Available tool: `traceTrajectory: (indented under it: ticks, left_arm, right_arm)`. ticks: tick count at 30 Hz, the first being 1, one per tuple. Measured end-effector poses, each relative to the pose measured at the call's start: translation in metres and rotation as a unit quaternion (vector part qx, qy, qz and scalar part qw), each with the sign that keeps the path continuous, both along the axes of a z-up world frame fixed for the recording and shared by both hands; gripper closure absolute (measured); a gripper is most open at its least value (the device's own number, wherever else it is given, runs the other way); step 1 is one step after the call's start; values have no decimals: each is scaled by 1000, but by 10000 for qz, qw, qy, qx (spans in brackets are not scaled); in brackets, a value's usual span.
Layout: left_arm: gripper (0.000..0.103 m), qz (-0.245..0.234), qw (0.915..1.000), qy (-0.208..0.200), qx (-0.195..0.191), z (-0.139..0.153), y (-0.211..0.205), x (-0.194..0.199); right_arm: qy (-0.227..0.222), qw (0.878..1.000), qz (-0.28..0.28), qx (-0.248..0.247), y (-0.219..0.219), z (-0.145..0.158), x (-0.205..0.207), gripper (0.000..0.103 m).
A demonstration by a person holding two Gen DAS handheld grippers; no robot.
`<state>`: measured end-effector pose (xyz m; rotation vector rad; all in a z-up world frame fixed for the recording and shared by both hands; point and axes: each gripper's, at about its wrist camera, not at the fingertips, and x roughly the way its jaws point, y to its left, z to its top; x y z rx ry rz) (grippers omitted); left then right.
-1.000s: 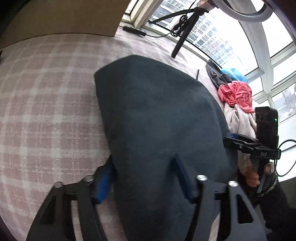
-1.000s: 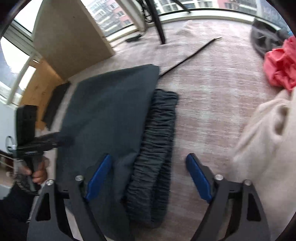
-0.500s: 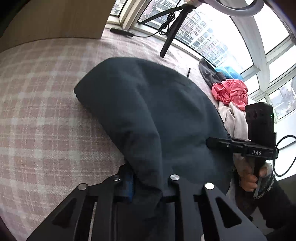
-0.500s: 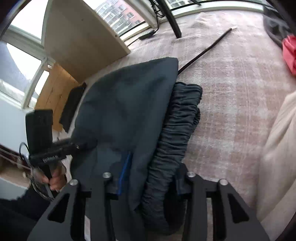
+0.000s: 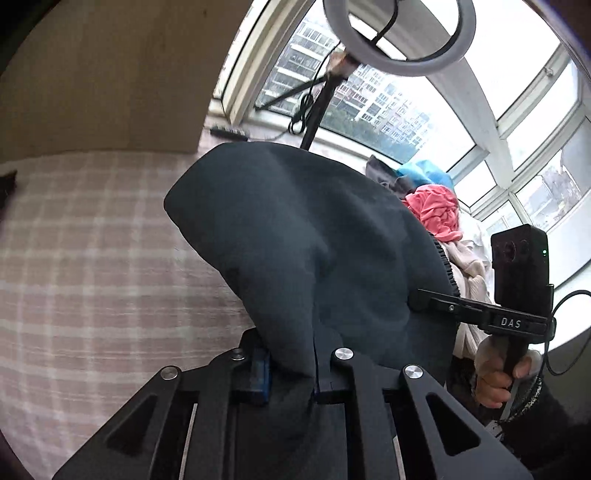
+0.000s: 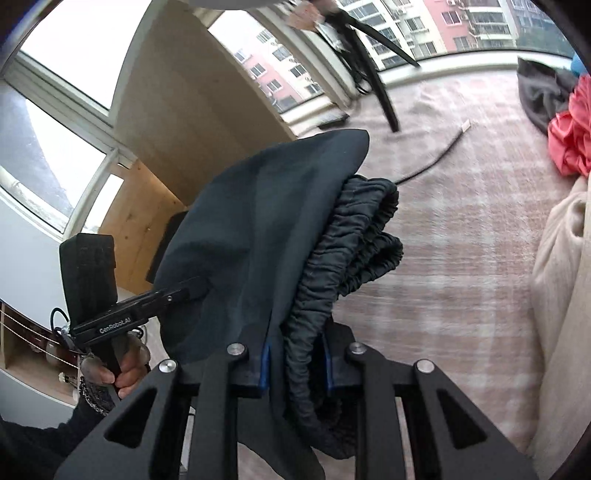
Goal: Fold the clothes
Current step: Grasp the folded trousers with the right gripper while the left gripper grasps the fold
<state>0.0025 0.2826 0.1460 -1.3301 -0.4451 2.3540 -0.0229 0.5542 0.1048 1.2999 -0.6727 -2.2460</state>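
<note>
A folded dark teal garment [image 5: 306, 236] with a gathered elastic waistband [image 6: 354, 236] hangs lifted above the pink plaid bed cover [image 5: 92, 258]. My left gripper [image 5: 291, 373] is shut on its near edge, cloth bunched between the blue pads. My right gripper [image 6: 295, 365] is shut on the waistband end of the same garment [image 6: 258, 221]. In the left wrist view the right gripper [image 5: 417, 299] pinches the garment's far side, a hand on its handle. In the right wrist view the left gripper [image 6: 199, 288] reaches into the cloth's other side.
A heap of unfolded clothes, pink [image 5: 436, 210], blue [image 5: 424, 173], grey and cream [image 6: 565, 266], lies by the window. A tripod with a ring light [image 5: 399, 33] stands at the bed's far edge. A thin black cord [image 6: 432, 162] lies on the cover. A wooden board [image 5: 99, 85] leans behind.
Both grippers went from open around the garment to shut on it, then lifted it off the bed cover; the cloth now hangs higher and both views tilt upward.
</note>
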Motion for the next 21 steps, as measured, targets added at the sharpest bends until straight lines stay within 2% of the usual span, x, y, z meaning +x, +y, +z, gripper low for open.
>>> traceTrajectory:
  ticks: [2,5,9,17,21]
  left_arm:
    - [90,24,10000,59,-74,8,-15,6]
    - [90,67,9996,142,-245,20,-40,15]
    - [90,184,9973,282,-648,39,-93,34]
    - [90,684,9861,464,-1439,71,-236,54]
    - [90,915,9793,446,-1751,74,-303,46]
  right_arm:
    - [92,10000,-17,-10,-16,12,4,83]
    - [229,9996,134,-22,-67,23,-2,83]
    - [412,9986,337,-37,-136,37,-12,83]
    - [776,9942,741,-66,-274,66,-30,83]
    - [816,9925,893,-188,-344,64,-59,83]
